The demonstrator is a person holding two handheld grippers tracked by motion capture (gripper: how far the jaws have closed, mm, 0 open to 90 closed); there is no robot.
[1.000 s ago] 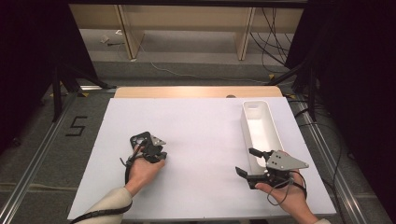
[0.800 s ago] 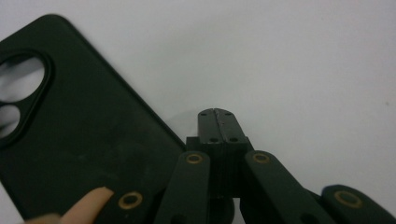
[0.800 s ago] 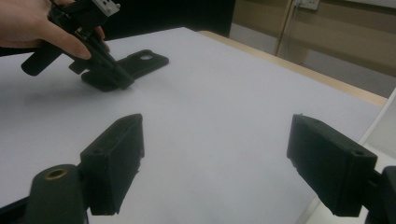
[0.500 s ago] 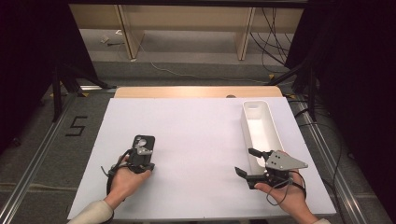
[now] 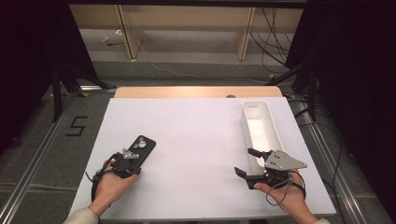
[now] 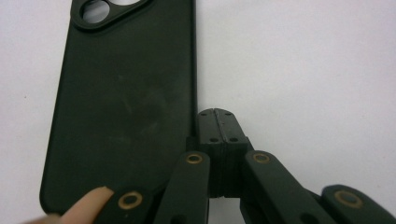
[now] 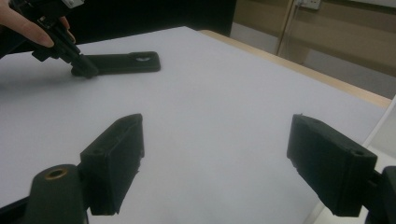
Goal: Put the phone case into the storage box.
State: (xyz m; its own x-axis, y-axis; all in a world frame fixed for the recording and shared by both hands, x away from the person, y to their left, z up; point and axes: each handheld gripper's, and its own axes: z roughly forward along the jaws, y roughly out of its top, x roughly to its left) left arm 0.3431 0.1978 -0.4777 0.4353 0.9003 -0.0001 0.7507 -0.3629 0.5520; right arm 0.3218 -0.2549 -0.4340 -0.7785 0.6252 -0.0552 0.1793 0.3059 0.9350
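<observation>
In the left gripper view, the top of the black phone case ran off the upper edge, cutting through its camera cut-out, and a fingertip covered part of its lower corner. The left gripper had its jaws pressed together with nothing between them, the tips just beside the case's right edge; actual contact could not be made out. In the high view the case lay flat left of centre on the white table, and the left gripper sat at its near end, partly masking it. At the lower right, the right gripper had its jaws wide apart and empty, just beside the near end of a long white tray. In the right gripper view the tray was cropped to a sliver at the right edge.
</observation>
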